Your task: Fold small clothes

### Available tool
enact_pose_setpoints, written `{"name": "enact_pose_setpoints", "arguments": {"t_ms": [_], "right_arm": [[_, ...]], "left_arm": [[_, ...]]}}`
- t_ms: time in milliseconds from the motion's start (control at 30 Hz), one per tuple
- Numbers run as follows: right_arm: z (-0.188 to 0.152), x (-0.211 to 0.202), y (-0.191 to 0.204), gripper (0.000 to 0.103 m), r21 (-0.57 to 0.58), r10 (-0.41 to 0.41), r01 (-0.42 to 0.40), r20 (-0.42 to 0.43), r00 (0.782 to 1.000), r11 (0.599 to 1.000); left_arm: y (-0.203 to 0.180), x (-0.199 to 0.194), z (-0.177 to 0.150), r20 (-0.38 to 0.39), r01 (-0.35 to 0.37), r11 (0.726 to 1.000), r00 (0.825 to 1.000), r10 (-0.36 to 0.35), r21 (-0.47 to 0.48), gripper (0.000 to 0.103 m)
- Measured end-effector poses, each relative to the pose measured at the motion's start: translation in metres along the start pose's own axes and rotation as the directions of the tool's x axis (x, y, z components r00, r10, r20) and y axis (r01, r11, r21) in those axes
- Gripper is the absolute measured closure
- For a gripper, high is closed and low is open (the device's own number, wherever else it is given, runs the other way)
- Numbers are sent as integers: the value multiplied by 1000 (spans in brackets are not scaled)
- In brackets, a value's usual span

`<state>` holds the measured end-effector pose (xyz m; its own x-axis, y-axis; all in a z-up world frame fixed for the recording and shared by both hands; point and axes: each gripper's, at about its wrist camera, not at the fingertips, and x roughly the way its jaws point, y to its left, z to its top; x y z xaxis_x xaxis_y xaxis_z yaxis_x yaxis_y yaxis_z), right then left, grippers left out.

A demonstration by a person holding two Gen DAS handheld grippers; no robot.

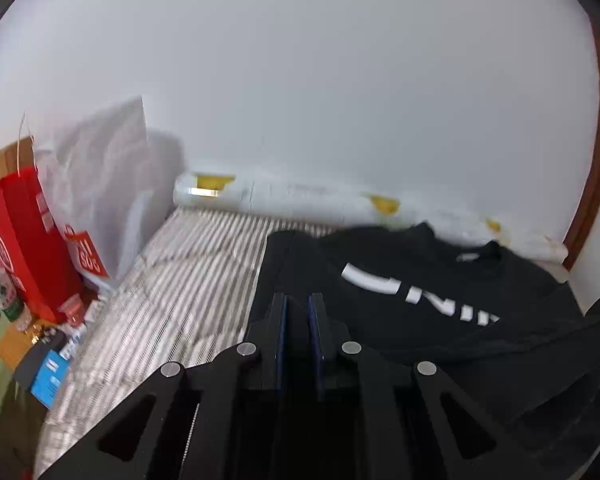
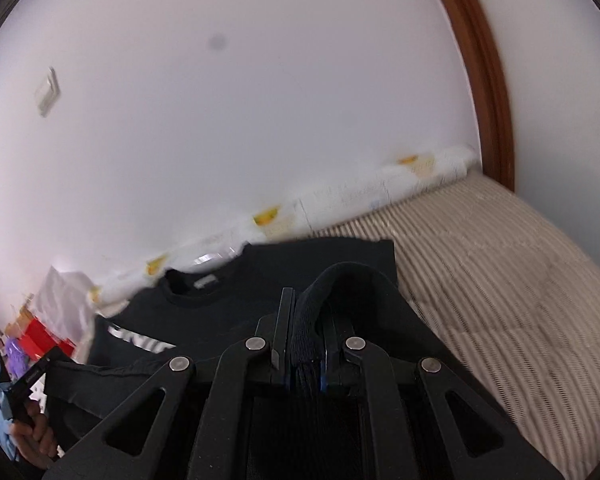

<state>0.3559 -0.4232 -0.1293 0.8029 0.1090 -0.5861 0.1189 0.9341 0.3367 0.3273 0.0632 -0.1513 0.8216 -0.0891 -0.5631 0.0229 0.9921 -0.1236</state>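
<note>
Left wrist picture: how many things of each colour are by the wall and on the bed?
Black: 1, the shirt
Red: 1, the paper bag
White: 2, the plastic bag and the long roll
Total: 4. The small clutter at the lower left is too blurred to count.

Your left gripper (image 1: 300,312) is matte black, with blue pads lining its fingers and four round silver pins across angular arms with cut-out windows. Your right gripper (image 2: 306,320) matches it. At eight o'clock, your hand (image 2: 36,432) is bare.
</note>
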Motion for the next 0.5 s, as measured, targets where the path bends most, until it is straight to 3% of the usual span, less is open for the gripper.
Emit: {"name": "enact_pose_setpoints", "arguments": {"t_ms": [100,167,367,500], "right_arm": [[-9,25,-6,94,-19,-30,29,-38,999,999],[-9,38,-4,94,-51,-94,90,-88,992,995],[-21,49,2,93,-123,-150,138,-94,984,983],[-22,47,1,93,-121,-145,134,-93,985,984]], "left_arm": [[1,12,-5,-37,-8,1000,999,9,24,91],[0,17,-6,-52,-13,1000,999,14,25,91],[2,25,-6,-84,-13,1000,996,15,20,91],[0,29,-6,-98,-32,999,995,35,30,88]]}}
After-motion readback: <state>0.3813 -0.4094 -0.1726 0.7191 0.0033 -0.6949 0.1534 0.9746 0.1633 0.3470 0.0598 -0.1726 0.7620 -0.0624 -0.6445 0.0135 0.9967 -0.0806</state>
